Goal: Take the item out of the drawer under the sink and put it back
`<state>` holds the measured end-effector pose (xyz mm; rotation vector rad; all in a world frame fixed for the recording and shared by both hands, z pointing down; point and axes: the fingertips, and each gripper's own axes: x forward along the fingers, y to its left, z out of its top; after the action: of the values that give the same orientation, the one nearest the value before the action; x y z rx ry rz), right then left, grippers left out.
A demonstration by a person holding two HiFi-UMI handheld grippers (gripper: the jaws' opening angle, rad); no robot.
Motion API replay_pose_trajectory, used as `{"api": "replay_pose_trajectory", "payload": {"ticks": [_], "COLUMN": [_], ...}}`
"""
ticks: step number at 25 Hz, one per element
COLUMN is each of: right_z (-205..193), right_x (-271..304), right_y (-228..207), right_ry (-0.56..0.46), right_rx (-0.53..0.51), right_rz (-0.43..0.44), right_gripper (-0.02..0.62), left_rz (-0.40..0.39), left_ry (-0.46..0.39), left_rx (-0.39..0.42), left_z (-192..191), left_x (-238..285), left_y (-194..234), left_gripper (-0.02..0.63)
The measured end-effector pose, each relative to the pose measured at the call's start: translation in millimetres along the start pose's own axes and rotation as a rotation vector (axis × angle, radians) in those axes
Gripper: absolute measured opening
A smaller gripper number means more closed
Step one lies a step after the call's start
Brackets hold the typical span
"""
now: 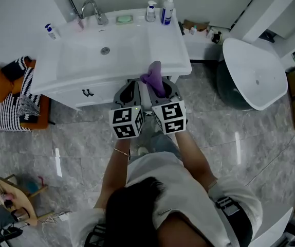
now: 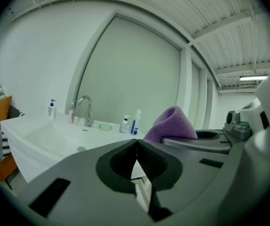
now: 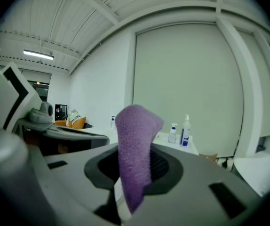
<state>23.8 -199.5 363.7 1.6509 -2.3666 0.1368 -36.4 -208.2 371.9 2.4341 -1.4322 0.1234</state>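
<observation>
The right gripper (image 1: pixel 164 89) is clenching a purple cloth (image 1: pixel 154 77) in front of the sink (image 1: pixel 170 48); the left gripper (image 1: pixel 131 91) is hovering alongside. Its jaws are meeting, empty

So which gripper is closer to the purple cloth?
Right. The right gripper has its fingers clamped on the purple cloth. The left gripper sits just beside it, fingers together and empty.

Counting now: 2 grippers, left gripper (image 2: pixel 136 147), right gripper (image 3: pixel 134 173). 1 purple cloth (image 1: pixel 154 78). 1 sink (image 1: pixel 86 55), 1 faucet (image 1: pixel 91 9), 1 soap dish (image 1: pixel 124 19). 3 pump bottles (image 1: pixel 150 11) (image 1: pixel 167 8) (image 1: pixel 50 31) on countertop (image 1: pixel 165 45): 2 back right corner, 1 left edge. 1 bathtub (image 1: pixel 255 71).
</observation>
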Motion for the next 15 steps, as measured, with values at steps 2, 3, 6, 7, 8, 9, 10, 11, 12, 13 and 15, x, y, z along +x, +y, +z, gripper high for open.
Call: {"api": "replay_pose_trajectory", "payload": {"ticks": [2,3,6,7,8,9,10,11,12,13,15], "right_z": [1.2,1.6,3.6,3.7,3.0,1.8,0.3,-1.1,-2.0,-2.3,-2.6], "right_x": [-2.4,-3.3,-3.4,-2.7,-2.1,-1.9,-2.2,-2.6,-2.8,-2.9,-2.7], "right_y": [-1.8,-2.1,-0.6,-0.2,-0.3,-0.7,-1.0,-1.2,-1.3,-1.4,-0.9], "right_ry": [-0.007,-0.010,-0.021,-0.021,-0.019,-0.016,-0.012,-0.008,-0.005,-0.003,-0.002], "right_rx": [-0.001,-0.002,0.000,0.001,-0.001,-0.002,0.000,0.004,0.007,0.008,0.007], "right_rz": [-0.009,-0.010,0.000,0.001,-0.002,-0.007,-0.011,-0.014,-0.018,-0.021,-0.022], "right_gripper": [0.100,0.100,0.100,0.100,0.100,0.100,0.100,0.100,0.100,0.100,0.098], "left_rz": [-0.006,-0.007,-0.007,-0.008,-0.009,-0.011,-0.012,-0.012,-0.012,-0.011,-0.009], "left_ry": [-0.004,-0.005,-0.004,-0.003,-0.001,0.001,0.004,0.006,0.008,0.010,0.013], "left_rx": [0.005,0.005,0.008,0.009,0.007,0.003,-0.001,-0.003,-0.003,-0.001,0.002], "left_z": [0.9,0.7,0.7,0.7,0.1,-1.1,-2.7,-4.3,-5.7,-7.0,-9.2], "left_x": [0.1,0.0,0.3,0.8,1.3,1.3,0.9,0.0,-0.7,-1.1,-1.6], "left_y": [-2.6,-3.2,-2.5,-1.7,-1.0,-0.6,-0.5,-0.3,0.0,0.3,1.2], "left_gripper": [0.005,0.004,0.005,0.005,0.004,0.005,0.005,0.005,0.005,0.005,0.005]}}
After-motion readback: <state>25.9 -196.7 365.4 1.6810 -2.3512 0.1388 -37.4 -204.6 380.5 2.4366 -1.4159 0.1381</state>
